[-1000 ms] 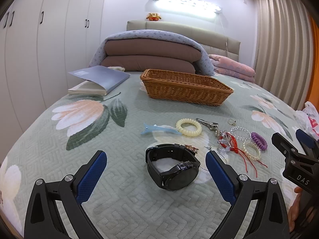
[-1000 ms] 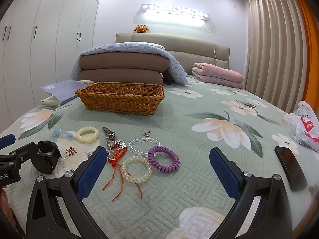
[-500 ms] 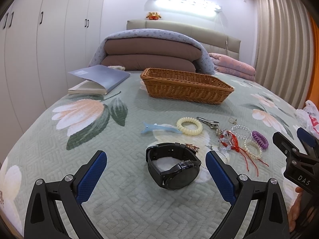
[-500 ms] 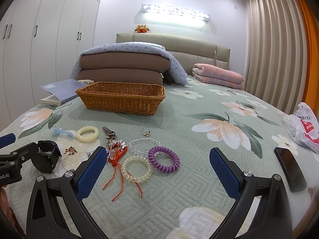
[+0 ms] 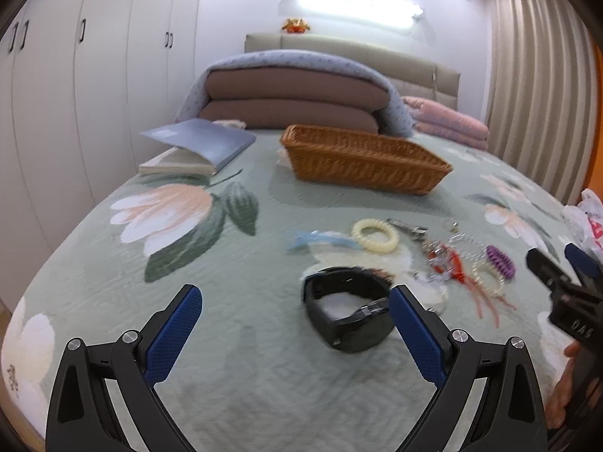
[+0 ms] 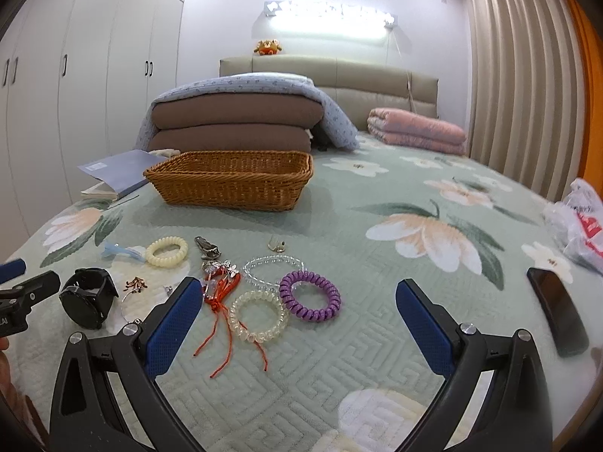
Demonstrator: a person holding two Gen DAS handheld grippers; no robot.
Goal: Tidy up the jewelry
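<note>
Two grippers are hovering over a floral bedspread (image 6: 377,263), both spread wide and holding nothing. The left gripper (image 5: 296,324) is pointing beside a black watch (image 5: 348,310). The right gripper (image 6: 296,318) is framing hair ties (image 6: 309,295) near the bed's front edge. A wicker basket (image 6: 230,184) is sitting farther back.

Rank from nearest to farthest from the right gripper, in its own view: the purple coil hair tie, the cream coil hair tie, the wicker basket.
From the right gripper:
1. Purple coil hair tie, just ahead, between the fingers.
2. Cream coil hair tie, farther, to the left.
3. Wicker basket, farthest, behind the jewelry.
</note>
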